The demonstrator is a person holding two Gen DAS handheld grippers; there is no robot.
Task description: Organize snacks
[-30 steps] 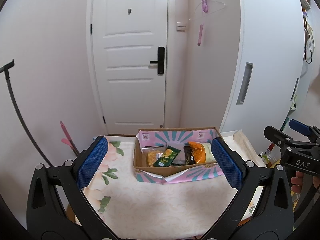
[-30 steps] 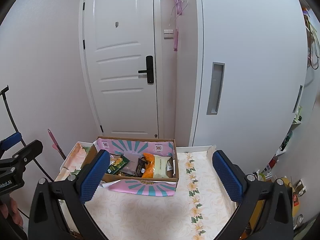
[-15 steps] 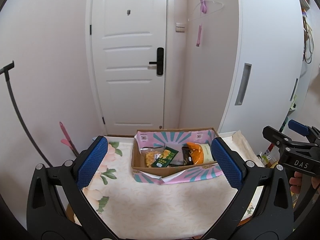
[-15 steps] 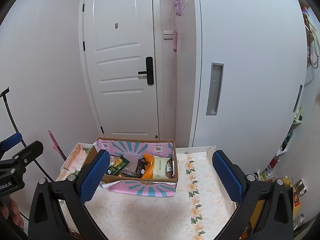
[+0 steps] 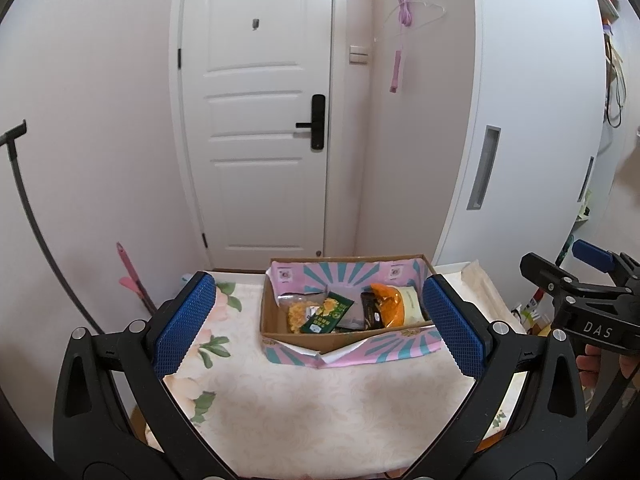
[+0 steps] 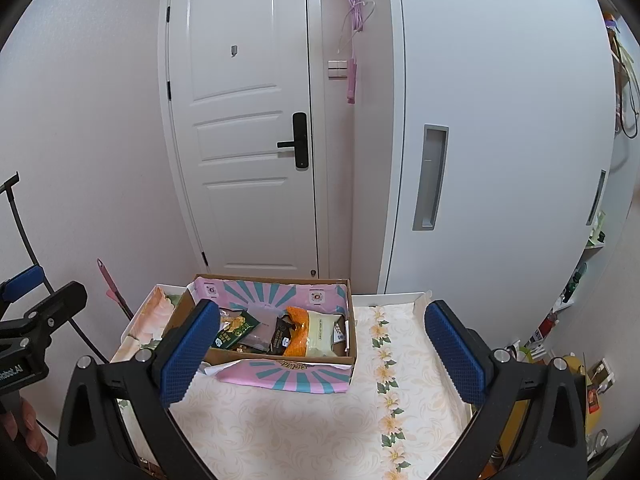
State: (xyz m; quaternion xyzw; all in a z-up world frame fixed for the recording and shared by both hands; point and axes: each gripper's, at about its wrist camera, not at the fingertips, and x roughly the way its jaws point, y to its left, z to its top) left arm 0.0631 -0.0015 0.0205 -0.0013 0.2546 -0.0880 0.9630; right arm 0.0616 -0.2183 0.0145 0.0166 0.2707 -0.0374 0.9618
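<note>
A cardboard box with pink and teal sunburst flaps sits at the far side of a small table. Inside lie several snack packets: a green one, an orange one, a pale yellow one and dark ones. My left gripper is open and empty, held back from the box over the tablecloth. My right gripper is open and empty too, hanging in front of the box's right half.
The table carries a cream floral cloth. Behind it are a white door and a white cabinet. A pink tool leans at the left wall. Clutter lies on the floor to the right.
Both views have drifted slightly, with the box sitting a touch lower and further left in frame. Both grippers stay open and empty.
</note>
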